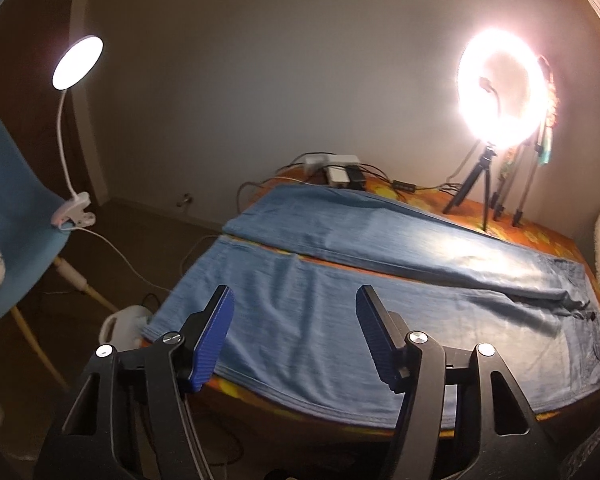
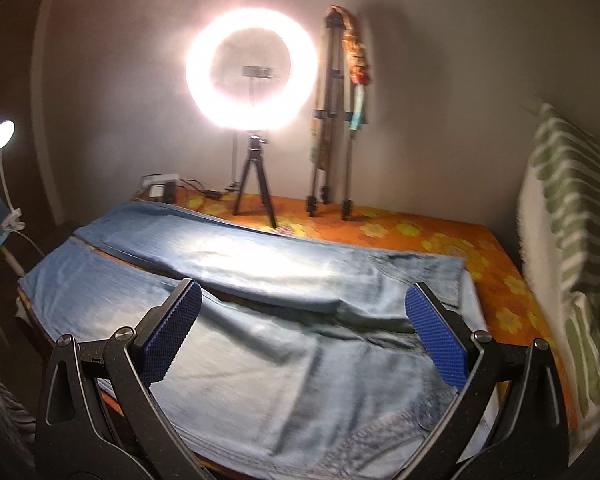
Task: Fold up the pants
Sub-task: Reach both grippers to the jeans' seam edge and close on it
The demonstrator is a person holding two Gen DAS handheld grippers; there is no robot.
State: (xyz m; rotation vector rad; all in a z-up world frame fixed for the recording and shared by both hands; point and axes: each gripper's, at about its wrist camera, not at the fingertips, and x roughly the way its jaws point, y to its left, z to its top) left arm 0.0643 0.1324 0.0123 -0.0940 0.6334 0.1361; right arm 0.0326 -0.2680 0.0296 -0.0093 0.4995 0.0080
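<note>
Blue denim pants lie spread flat on a table with an orange flowered cloth, legs toward the left, waist toward the right. My left gripper hovers above the near leg's lower part, jaws apart, nothing between the blue pads. In the right wrist view the pants fill the foreground, the two legs parted by a narrow gap. My right gripper stands wide open above the seat and crotch area, with no cloth between its fingers.
A lit ring light on a small tripod and a folded tripod stand at the table's back. Power strips and cables lie at the far corner. A blue chair with a clip lamp is left; a green-striped blanket right.
</note>
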